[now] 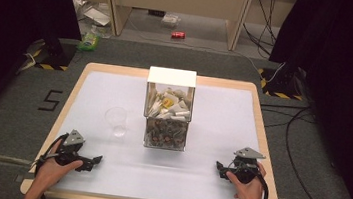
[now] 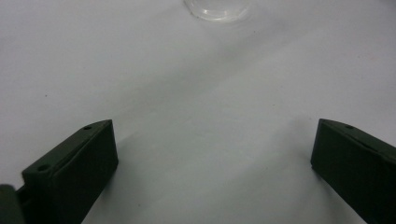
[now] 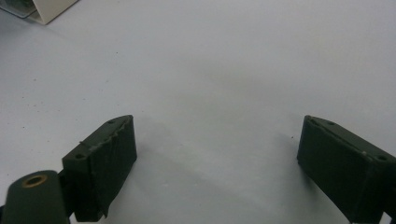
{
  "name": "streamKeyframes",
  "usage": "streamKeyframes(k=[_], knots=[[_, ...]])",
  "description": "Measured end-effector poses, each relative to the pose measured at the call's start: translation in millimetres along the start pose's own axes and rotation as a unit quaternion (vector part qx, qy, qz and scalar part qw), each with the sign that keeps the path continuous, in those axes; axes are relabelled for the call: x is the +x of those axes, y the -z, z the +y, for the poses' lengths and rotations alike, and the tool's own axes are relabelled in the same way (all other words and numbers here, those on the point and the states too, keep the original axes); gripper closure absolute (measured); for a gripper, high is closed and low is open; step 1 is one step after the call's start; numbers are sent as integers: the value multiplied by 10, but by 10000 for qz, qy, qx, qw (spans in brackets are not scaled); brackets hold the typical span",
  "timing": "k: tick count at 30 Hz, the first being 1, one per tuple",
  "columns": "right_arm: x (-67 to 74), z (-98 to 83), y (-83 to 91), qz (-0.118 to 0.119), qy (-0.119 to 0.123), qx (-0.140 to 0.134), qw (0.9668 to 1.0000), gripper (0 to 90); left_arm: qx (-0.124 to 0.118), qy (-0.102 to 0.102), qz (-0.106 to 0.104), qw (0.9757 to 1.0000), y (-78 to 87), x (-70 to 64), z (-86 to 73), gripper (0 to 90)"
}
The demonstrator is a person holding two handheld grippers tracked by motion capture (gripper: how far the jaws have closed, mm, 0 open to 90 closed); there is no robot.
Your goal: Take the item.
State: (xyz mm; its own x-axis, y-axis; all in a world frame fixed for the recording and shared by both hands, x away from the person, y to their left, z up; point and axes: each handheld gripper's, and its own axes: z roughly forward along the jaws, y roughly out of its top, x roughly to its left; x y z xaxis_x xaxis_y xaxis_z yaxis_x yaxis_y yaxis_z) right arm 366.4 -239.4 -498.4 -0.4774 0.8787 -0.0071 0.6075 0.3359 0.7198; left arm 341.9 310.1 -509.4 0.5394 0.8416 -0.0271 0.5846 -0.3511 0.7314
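A clear box [image 1: 168,109] with a white top stands at the table's middle, holding white scraps above and brownish bits below. An empty clear plastic cup [image 1: 116,121] stands to its left; its base [image 2: 217,9] shows at the top of the left gripper view. My left gripper [image 1: 93,162] rests on the table near the front left, jaws wide apart with nothing between them [image 2: 212,158]. My right gripper [image 1: 221,169] rests near the front right, also open over bare white surface [image 3: 217,151]. A corner of the box [image 3: 39,9] shows in the right gripper view.
The white-topped table [image 1: 223,110] has a wooden rim. On the floor beyond lie a red can [image 1: 178,35], a green packet [image 1: 89,42] and cables [image 1: 291,137]. Black curtains stand on both sides.
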Motion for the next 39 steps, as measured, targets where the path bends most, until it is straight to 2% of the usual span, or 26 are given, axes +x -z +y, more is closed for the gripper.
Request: streamKeyframes(k=[13,18,19,20,21,22,23,27,32,39], knots=[[-3,0,0,-5,23,-8,10000,124,-1,22,27,10000,9,-4,4,6],[-3,-1,0,-5,24,-11,10000,125,21,-3,39,10000,31,-26,14,58],[-4,-1,0,-4,23,-10,10000,125,19,-20,12,10000,41,-31,18,58],[0,-1,0,-3,5,-6,10000,125,-38,-19,-112,9999,60,-44,28,155],[-4,-1,0,-3,22,-9,10000,125,-48,-2,-130,9999,68,-50,35,167],[-4,-1,0,-3,23,-10,10000,125,-48,-2,-130,9999,68,-50,35,136],[-3,-1,0,-5,24,-11,10000,125,-89,6,-188,9998,77,-56,44,160],[-3,-1,0,-5,25,-13,10000,125,-203,16,-397,9990,92,-111,77,152],[-3,-1,-1,-12,29,-21,10000,125,-275,0,-451,9986,126,-145,109,151],[-3,-1,-1,-10,28,-21,10000,125,-558,27,-660,9963,231,-208,198,150]])
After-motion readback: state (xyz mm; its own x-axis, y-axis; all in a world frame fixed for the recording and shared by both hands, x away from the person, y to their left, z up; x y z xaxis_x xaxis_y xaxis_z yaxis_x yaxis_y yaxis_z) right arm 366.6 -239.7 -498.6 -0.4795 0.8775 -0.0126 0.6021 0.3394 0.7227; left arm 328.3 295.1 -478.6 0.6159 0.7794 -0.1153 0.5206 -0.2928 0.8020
